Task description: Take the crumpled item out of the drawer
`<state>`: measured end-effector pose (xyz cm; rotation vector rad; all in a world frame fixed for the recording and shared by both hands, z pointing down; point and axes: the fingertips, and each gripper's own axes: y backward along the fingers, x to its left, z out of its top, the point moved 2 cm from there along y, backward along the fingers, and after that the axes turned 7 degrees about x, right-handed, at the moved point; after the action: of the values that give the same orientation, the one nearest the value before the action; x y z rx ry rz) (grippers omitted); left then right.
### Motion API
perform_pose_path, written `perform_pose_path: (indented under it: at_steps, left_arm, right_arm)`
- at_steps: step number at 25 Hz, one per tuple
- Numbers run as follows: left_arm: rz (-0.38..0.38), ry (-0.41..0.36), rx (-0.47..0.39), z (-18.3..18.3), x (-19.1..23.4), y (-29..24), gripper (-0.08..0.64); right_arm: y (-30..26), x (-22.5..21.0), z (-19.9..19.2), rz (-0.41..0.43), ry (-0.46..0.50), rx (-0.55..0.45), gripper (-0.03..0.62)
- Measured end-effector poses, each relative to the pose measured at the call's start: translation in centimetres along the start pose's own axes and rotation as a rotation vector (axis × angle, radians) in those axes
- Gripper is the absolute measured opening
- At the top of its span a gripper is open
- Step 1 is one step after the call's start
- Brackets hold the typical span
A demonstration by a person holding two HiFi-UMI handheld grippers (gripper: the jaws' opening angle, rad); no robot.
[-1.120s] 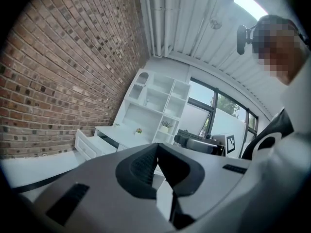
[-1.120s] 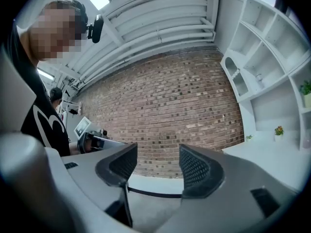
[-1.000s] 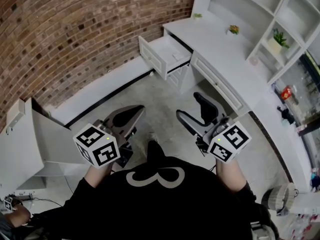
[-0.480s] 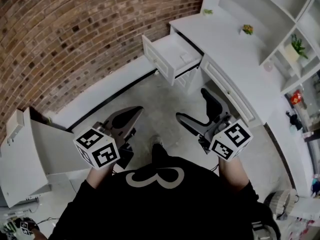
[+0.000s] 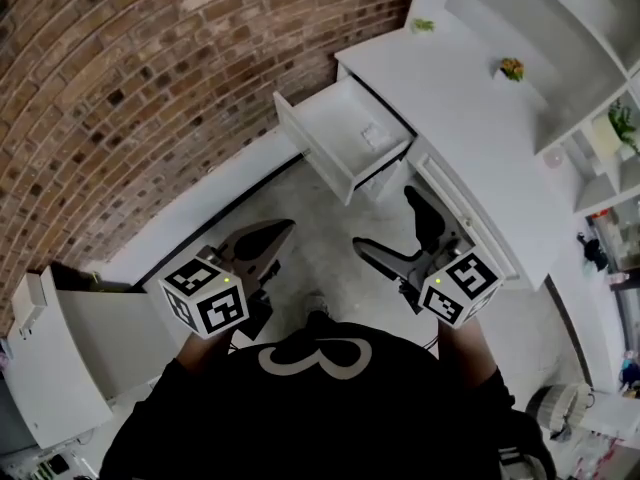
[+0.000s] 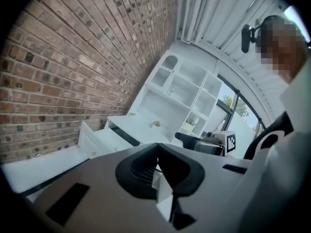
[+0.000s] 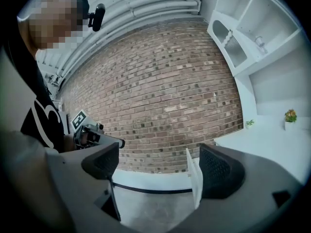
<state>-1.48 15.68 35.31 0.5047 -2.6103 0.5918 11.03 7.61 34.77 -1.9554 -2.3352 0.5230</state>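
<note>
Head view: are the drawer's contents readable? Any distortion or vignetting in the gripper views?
Head view: evenly lit, brick wall courses bow strongly; crumpled item in the drawer is small, white on white, low contrast. Left gripper view: black corner vignette, shelving lines curve. Right gripper view: same vignette, bricks sharp.

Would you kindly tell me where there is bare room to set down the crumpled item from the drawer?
The desk top is bare between the open drawer and the small flower pot. Inside the drawer, the stretch between the crumpled item and its front is free. The shelves at right hold plants.
</note>
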Motion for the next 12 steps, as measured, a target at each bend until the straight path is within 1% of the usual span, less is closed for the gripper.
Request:
perform_pose_path:
  at_steps: [5, 9, 12]
  left_arm:
    - [-0.014, -0.008, -0.011, 2.7, 2.9, -2.4, 0.003]
    - [-0.010, -0.009, 0.003, 3.2, 4.4, -3.4, 0.003]
    - [-0.007, -0.026, -0.002, 4.1, 4.9, -3.9, 0.003]
  right_arm:
    - [-2.7, -3.3, 1.4, -0.014, 0.015, 0.019, 0.503]
    - [-3.5, -4.5, 1.4, -0.011, 0.007, 0.036, 0.502]
    - [-3.6, -5.1, 1.8, -0.013, 0.026, 0.045, 0.500]
